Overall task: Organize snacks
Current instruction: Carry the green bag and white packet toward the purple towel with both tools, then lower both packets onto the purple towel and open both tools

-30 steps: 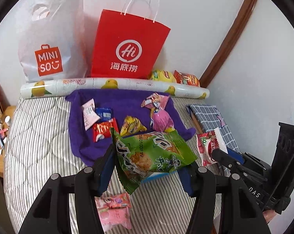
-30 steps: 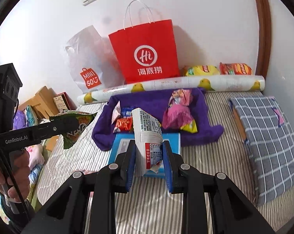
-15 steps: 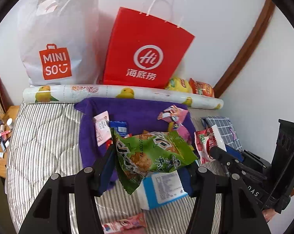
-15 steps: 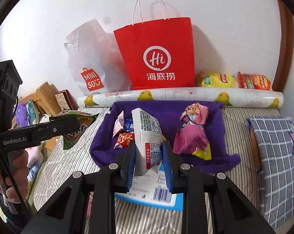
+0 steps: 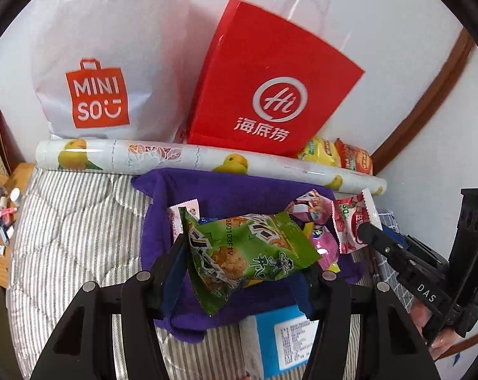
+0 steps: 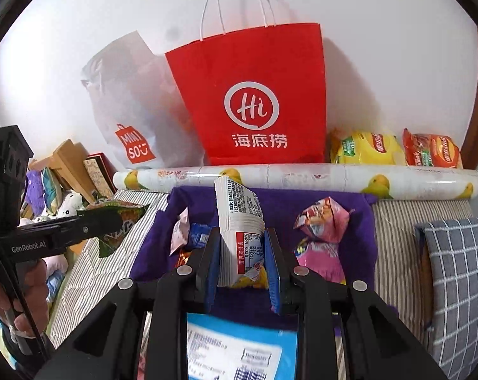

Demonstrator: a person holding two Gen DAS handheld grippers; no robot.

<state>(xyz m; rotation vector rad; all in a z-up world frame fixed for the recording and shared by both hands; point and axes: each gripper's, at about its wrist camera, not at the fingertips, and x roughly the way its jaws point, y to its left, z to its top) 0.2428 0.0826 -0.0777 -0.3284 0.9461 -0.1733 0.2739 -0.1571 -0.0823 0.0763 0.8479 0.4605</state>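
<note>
Over the bed: both hands had carried their snacks up from the bed's near edge toward the purple cloth (image 5: pixel 226 190), so the pile loomed much bigger than a second before
Left tongs (image 5: pixel 245 262): clamped on the green snack bag (image 5: pixel 251 253), held crosswise between the pads, hanging over the near half of the cloth
Right tongs (image 6: pixel 242 259): clenched tight on the white packet (image 6: pixel 239 231), standing upright, printed label facing the camera; from the left view its red-and-white face (image 5: pixel 353 224) showed at about 3 o'clock of the green bag
What changed: the blue box (image 6: pixel 232 348), which a moment back lay ahead of the tongs, had slid under them at 6 o'clock, so both snacks had passed over it
Already on the cloth: pink bag (image 6: pixel 321 224) at 2 o'clock of the white packet, a small pink-white sachet (image 6: pixel 180 231) and a blue wrapper (image 6: pixel 201 237) at 9 o'clock
Back wall: red paper bag (image 6: pixel 255 95), white Miniso bag (image 5: pixel 106 63), fruit-print roll (image 6: pixel 302 177), yellow chips (image 6: pixel 365 148) and orange chips (image 6: pixel 432 152) at 12 to 2 o'clock
What it means: looks to me like the cloth was the gathering spot, and both snacks were basically in drop range, neither let go yet
Watch out: I reckon dropping the green bag could bury the small sachets underneath it
</note>
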